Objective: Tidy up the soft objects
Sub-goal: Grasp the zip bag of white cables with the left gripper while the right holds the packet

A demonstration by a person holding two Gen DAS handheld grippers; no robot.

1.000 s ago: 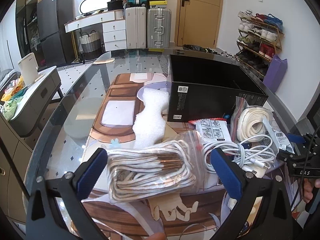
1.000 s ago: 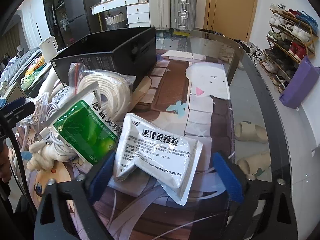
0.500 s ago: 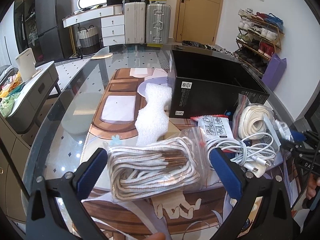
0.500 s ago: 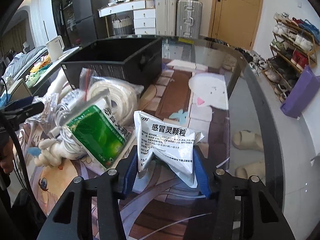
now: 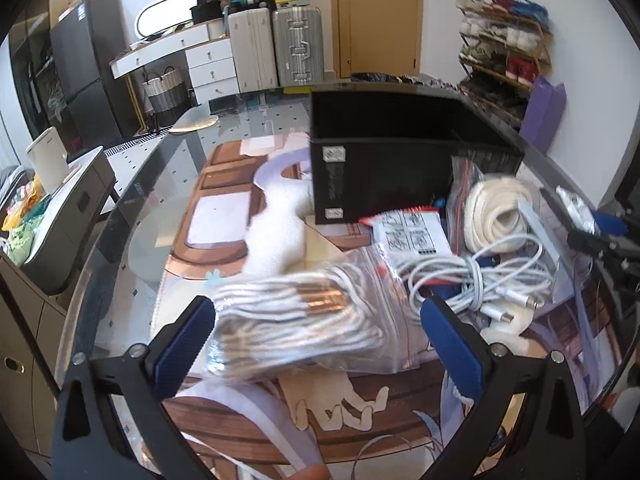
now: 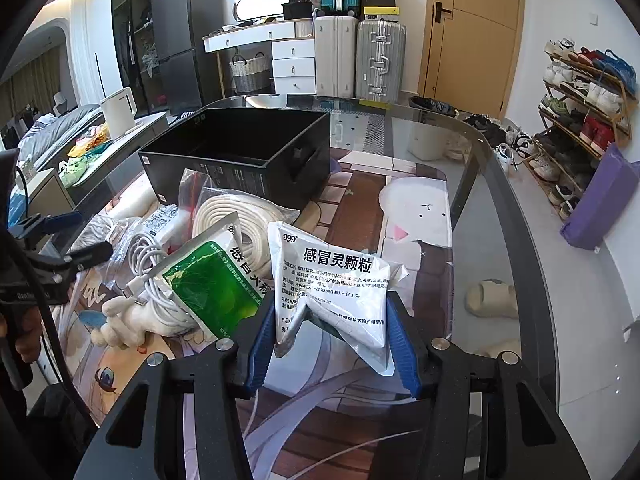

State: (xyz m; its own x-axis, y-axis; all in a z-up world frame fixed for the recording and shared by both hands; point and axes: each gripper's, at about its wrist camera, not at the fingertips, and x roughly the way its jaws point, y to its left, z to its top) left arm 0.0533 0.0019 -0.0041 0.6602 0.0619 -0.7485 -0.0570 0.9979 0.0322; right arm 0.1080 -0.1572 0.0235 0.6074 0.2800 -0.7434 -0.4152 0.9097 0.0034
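Glass table (image 6: pixel 500 208): smooth, rounded rim, printed mat beneath. Black box (image 6: pixel 240 148): rigid, rectangular, open top, behind pile. Clear bag of cords (image 5: pixel 296 320): crinkled plastic, lies between left gripper (image 5: pixel 316 332) fingers, spread wide, not touching it. White sachet (image 6: pixel 332 288): glossy foil, buckled, pinched between right gripper (image 6: pixel 330 344) blue pads, raised off mat. Green sachet (image 6: pixel 212 284): flat, just left, atop white cable (image 6: pixel 148 256).
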